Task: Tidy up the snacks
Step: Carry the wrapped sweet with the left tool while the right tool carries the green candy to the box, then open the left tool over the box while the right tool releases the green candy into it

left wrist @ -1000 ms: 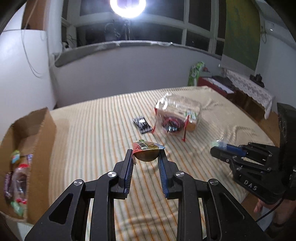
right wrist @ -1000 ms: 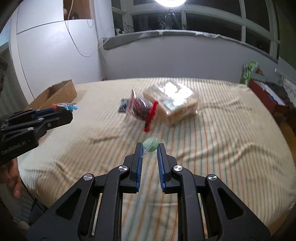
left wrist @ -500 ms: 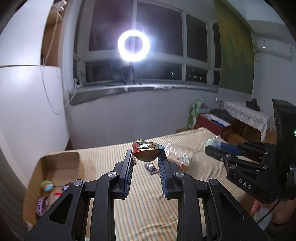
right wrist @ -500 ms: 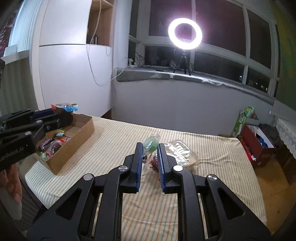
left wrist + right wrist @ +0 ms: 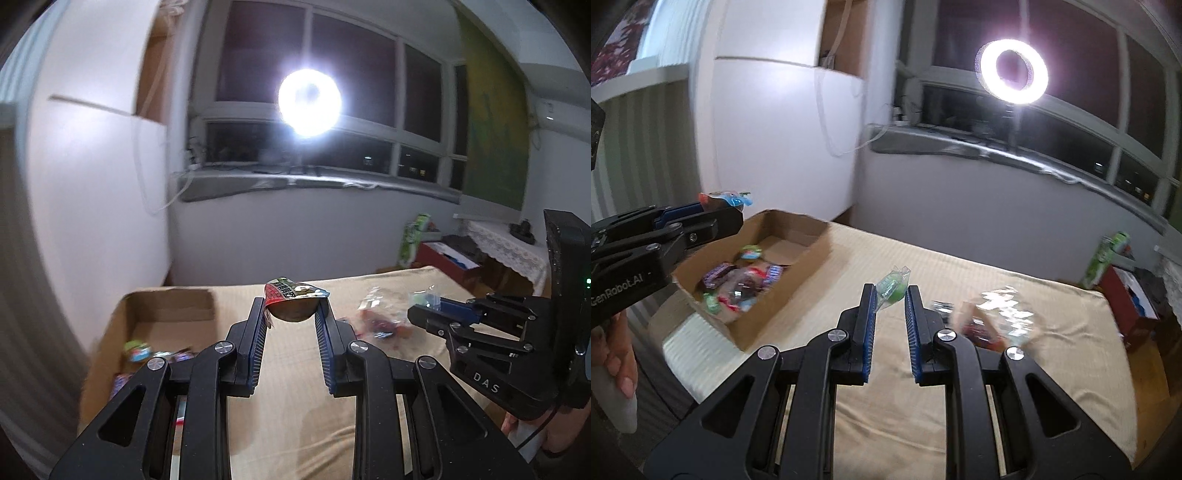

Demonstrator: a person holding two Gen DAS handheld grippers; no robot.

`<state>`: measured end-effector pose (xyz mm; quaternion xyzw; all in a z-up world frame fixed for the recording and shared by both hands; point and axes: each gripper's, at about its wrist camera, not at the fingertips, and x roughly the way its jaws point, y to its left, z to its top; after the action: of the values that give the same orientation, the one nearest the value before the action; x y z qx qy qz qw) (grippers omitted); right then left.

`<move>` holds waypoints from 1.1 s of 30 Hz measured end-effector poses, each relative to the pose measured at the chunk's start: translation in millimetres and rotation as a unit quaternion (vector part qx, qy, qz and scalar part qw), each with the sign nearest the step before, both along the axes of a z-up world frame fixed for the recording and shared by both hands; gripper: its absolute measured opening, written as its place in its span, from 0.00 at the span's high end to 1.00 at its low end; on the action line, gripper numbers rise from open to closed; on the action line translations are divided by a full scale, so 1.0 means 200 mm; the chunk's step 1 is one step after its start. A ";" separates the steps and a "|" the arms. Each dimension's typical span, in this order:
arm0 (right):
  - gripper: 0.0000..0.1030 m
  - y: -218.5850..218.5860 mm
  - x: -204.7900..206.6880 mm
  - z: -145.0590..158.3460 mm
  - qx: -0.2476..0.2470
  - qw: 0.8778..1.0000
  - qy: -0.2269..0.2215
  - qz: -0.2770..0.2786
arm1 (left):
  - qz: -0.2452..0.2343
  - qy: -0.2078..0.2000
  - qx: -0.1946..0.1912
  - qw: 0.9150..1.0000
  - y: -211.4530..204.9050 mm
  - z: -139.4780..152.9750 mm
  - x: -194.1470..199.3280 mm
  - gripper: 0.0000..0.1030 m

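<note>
Left wrist view: left hand-held gripper (image 5: 291, 314) clamped on brown jelly cup (image 5: 293, 308) above bed (image 5: 295, 406), near cardboard box (image 5: 166, 306). Right hand-held gripper (image 5: 891, 293) pinching green wrapped candy (image 5: 892, 288).

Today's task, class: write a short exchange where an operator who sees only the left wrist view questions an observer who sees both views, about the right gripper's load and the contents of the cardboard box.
Operator: My view blurs the tip of the right gripper. What is in it?
Observer: It is shut on a green sweet in a clear wrapper.
Operator: My left gripper and its foil-lidded cup hide part of the cardboard box. What lies in it?
Observer: Several wrapped snacks, among them a dark purple bar and a clear packet.
</note>
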<state>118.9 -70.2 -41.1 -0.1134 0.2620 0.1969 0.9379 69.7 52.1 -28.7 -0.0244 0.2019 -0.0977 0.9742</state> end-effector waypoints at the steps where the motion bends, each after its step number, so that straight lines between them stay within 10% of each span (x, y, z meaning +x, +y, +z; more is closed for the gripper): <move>1: 0.85 0.05 0.01 -0.01 -0.001 1.000 0.001 0.010 | 0.013 0.002 0.000 1.000 0.06 -0.01 -0.01 0.76; 21: 0.84 0.63 0.00 0.09 0.016 0.990 -0.029 0.135 | 0.137 -0.022 0.011 0.990 0.54 0.11 -0.18 0.76; 33: 0.84 0.76 0.24 -0.28 -0.008 0.988 0.060 0.144 | 0.129 0.048 -0.001 0.991 0.62 -0.16 0.04 0.76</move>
<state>167.8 81.4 -97.5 -0.1454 0.3003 0.3342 0.8814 78.4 175.7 -60.6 -0.0559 0.2434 0.0295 0.9679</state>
